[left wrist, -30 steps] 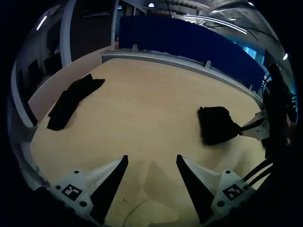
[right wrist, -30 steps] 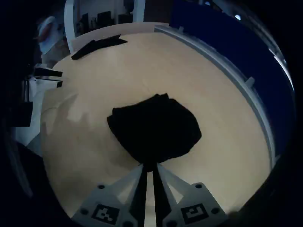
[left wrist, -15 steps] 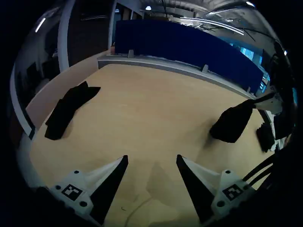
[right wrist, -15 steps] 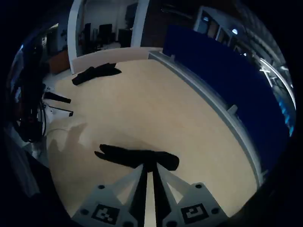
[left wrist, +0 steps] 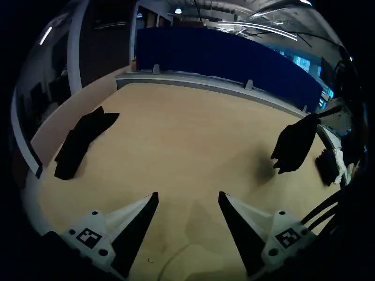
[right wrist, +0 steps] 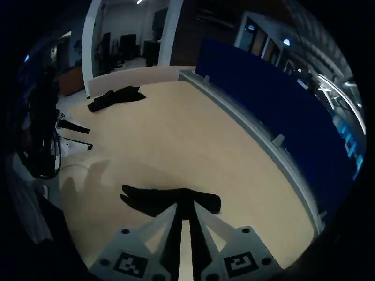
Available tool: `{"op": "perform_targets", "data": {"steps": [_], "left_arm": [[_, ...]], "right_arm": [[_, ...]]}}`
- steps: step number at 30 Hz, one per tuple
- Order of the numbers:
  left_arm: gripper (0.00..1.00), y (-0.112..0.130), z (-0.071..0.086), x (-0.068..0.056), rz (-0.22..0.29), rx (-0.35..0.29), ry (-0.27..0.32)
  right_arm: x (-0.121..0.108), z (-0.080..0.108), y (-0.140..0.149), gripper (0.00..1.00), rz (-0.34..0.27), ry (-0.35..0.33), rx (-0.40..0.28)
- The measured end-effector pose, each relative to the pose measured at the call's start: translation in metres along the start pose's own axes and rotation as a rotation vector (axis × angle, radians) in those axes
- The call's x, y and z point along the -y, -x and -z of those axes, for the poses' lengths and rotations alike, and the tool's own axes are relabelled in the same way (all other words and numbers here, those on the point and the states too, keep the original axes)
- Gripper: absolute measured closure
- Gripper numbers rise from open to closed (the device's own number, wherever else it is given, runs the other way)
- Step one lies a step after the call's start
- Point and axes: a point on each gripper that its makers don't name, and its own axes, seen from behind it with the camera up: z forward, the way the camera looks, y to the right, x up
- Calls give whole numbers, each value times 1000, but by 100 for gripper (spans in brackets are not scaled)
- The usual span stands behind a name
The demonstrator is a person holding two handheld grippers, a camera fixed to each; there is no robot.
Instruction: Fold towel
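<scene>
Aloft: towel (left wrist: 293,145) in R tool (right wrist: 185,207).

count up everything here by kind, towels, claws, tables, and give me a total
black towels: 2, a hanging towel and a lying towel
claws: 2, left claw open, right claw shut on the hanging towel
table: 1
total: 5

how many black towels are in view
2. The held towel hangs from the right gripper; the other towel lies on the table near its edge. More may be hidden.
</scene>
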Motion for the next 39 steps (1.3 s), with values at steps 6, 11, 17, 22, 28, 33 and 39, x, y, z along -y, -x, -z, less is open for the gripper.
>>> {"op": "perform_targets", "data": {"steps": [6,11,17,22,28,33,39], "left_arm": [[5,-5,3,-1,-13,-5,0],[5,-6,3,-4,-26,-2,-2],[5,-7,2,-13,-43,3,2],[5,-8,1,-23,-60,6,5],[5,-11,0,-35,-73,10,6],[5,-11,2,-44,-78,16,4],[5,-10,4,-55,-93,23,3]], "right_arm": [[-22,19,8,91,-23,30,-5],[-50,43,26,91,-27,68,11],[-87,72,53,91,-36,112,40],[-120,97,75,91,-68,147,52],[-159,123,103,91,-105,192,65],[-187,140,131,91,-125,225,88],[-213,154,163,91,-147,258,119]]}}
